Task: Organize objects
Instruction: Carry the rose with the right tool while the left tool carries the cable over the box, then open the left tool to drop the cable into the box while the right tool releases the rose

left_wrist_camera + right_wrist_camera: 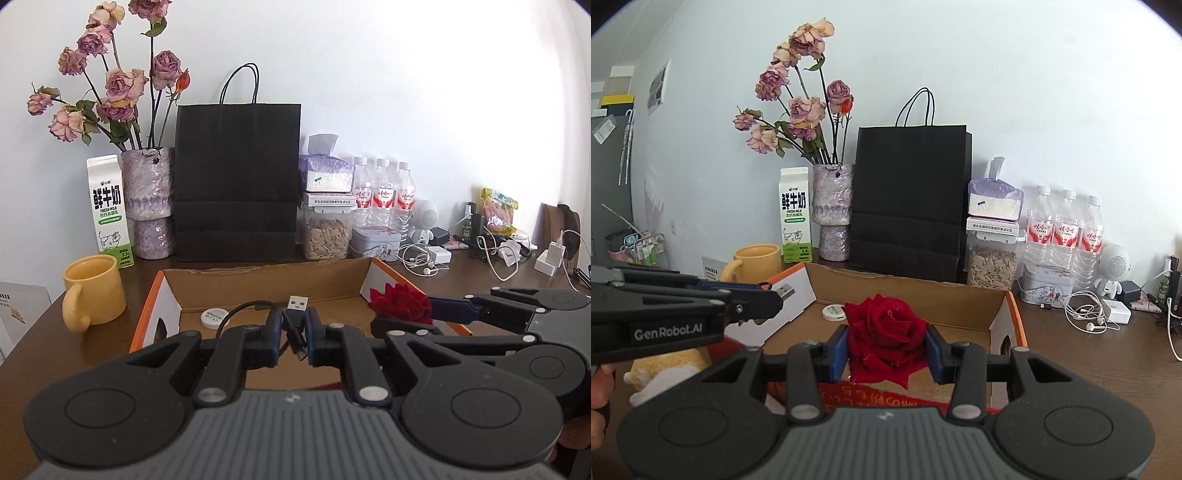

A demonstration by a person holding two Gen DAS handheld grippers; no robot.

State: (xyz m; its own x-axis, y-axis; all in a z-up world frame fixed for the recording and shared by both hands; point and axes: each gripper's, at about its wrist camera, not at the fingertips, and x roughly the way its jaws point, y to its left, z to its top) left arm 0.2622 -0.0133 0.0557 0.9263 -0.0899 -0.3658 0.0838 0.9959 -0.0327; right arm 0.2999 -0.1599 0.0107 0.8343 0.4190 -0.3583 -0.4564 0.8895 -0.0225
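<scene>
Now my left gripper (pixel 294 332) pinches the cable (pixel 295 314) and my right gripper (pixel 888 350) clamps the rose (pixel 888 332), both over the box (pixel 266 284). The cable's loose loop could snag the rim; squeezing risks crushed petals.

Box (pixel 266 288) open w/ room inside; black bag (pixel 236 177) blocks behind.

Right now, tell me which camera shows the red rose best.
The right wrist view. There the red rose sits front and centre between the right gripper pads, its petals facing the lens. The left wrist view shows the rose only from the side, small, near the right edge, above the cardboard box.
</scene>
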